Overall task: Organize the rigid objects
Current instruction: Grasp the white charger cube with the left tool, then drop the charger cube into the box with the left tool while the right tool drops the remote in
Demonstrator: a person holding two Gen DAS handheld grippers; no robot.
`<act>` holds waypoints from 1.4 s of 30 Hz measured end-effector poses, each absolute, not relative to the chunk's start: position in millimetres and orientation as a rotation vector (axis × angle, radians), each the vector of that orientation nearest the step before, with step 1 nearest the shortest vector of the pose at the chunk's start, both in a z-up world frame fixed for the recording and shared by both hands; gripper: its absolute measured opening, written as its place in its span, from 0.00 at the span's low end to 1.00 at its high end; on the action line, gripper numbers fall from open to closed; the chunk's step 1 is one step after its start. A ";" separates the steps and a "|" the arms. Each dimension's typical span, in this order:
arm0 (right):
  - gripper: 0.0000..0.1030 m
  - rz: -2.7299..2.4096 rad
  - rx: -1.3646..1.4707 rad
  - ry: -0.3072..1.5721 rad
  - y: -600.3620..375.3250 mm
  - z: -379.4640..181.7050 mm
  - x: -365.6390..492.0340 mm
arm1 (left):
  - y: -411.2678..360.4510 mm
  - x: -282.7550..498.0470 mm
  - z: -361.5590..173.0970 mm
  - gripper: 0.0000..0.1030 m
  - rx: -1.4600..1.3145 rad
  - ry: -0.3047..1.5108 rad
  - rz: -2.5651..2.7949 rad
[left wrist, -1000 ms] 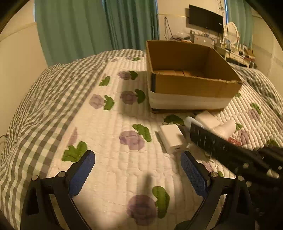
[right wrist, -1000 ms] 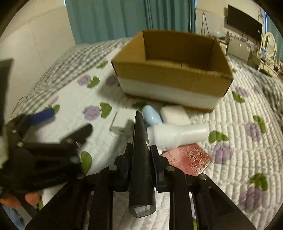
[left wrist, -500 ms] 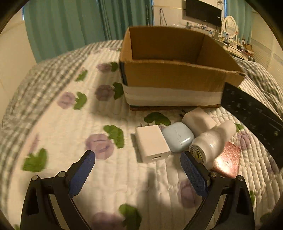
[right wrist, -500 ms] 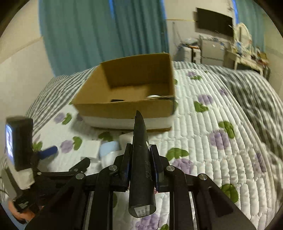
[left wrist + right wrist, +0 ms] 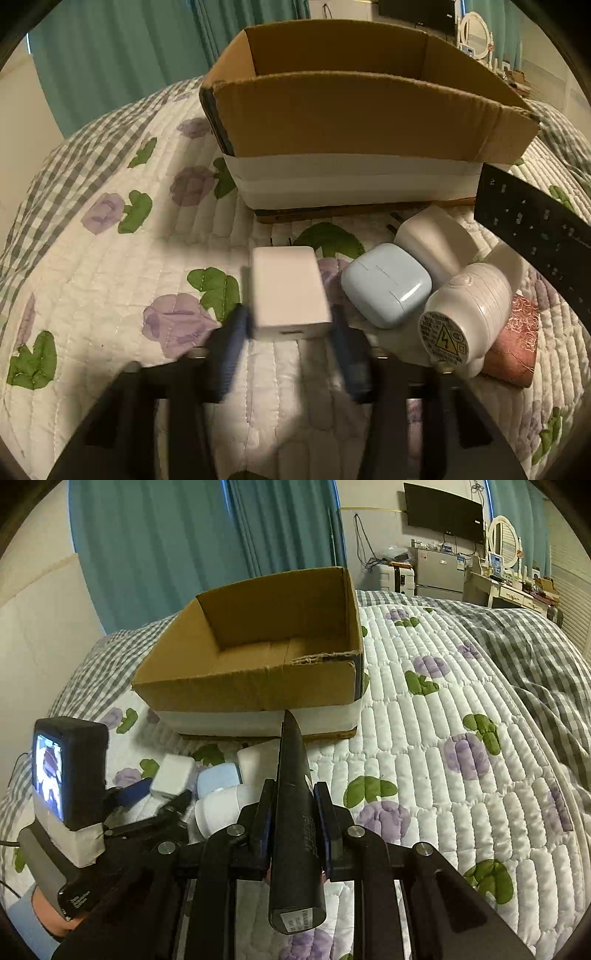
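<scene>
An open cardboard box [image 5: 354, 122] stands on the quilted bed; it also shows in the right wrist view [image 5: 258, 686]. In front of it lie a white charger block [image 5: 290, 291], a light blue earbud case [image 5: 386, 290], a white plug adapter [image 5: 432, 240], a white bottle-shaped device [image 5: 461, 321] and a pink card [image 5: 513, 350]. My left gripper [image 5: 290, 332] has its blue pads on both sides of the charger block's near end, blurred by motion. My right gripper [image 5: 295, 812] is shut on a black remote [image 5: 295, 830], held above the bed in front of the box.
The quilt [image 5: 461, 757] with purple flowers spreads right of the box. Teal curtains [image 5: 184, 554] hang behind. A TV [image 5: 443, 513] and a cluttered desk [image 5: 517, 587] stand at the far right. The left gripper's camera unit [image 5: 66, 775] shows at the left.
My left gripper moved forward to the charger block and its fingers narrowed from wide open to either side of it. My right gripper lifted the remote toward the box.
</scene>
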State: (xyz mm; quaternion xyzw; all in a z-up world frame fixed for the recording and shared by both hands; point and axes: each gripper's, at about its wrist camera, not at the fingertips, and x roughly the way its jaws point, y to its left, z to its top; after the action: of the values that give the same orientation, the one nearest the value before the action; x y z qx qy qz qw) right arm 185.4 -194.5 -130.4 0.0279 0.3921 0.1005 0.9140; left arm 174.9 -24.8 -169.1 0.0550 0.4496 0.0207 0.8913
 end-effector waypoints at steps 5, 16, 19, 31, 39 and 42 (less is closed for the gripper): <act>0.18 0.193 0.065 0.789 -198.3 -126.5 179.0 | -22.7 157.4 -152.4 0.40 0.064 0.908 -0.012; 0.18 0.196 0.037 0.731 -193.2 -93.6 153.9 | -25.1 121.1 -90.4 0.39 0.028 0.809 -0.091; 0.18 0.205 0.039 0.715 -192.4 -80.0 147.9 | -23.5 116.7 -69.5 0.39 0.017 0.771 -0.118; 0.18 0.302 -0.006 0.554 -181.2 29.4 161.2 | -13.6 137.0 48.7 0.39 0.039 0.551 -0.136; 0.18 0.311 -0.030 0.521 -172.4 58.5 232.0 | -12.8 208.8 61.2 0.39 0.026 0.533 -0.122; 0.18 0.313 -0.025 0.543 -170.3 45.9 257.9 | -20.1 237.5 39.6 0.39 0.060 0.554 -0.111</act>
State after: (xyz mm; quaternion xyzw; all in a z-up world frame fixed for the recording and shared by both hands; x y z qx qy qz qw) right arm 257.9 -170.3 45.9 -0.0121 0.2673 0.1538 0.9512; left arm 237.5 -20.1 39.6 0.0296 0.2732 -0.0545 0.9600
